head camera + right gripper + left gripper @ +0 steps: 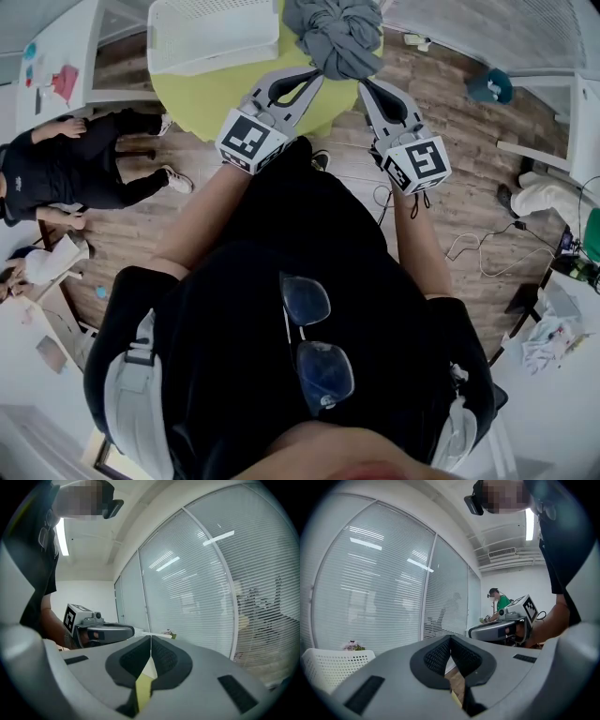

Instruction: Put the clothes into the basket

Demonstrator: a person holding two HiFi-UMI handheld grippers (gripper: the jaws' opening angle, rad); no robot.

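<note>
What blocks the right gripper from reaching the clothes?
Likely reachable, yes: the right gripper points at the clothes with nothing between. Its fingers are shut, so they'd need opening first.

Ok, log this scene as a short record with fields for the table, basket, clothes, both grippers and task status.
table: round, yellow-green
basket: white lattice, on the table, left of the clothes
clothes: grey bundle on the table, outside the basket
left gripper: fingers together, nothing between them, pointed toward the clothes
right gripper: fingers together, nothing between them, pointed toward the clothes
task status: clothes not yet picked up
bystander: person in black on the floor at left
</note>
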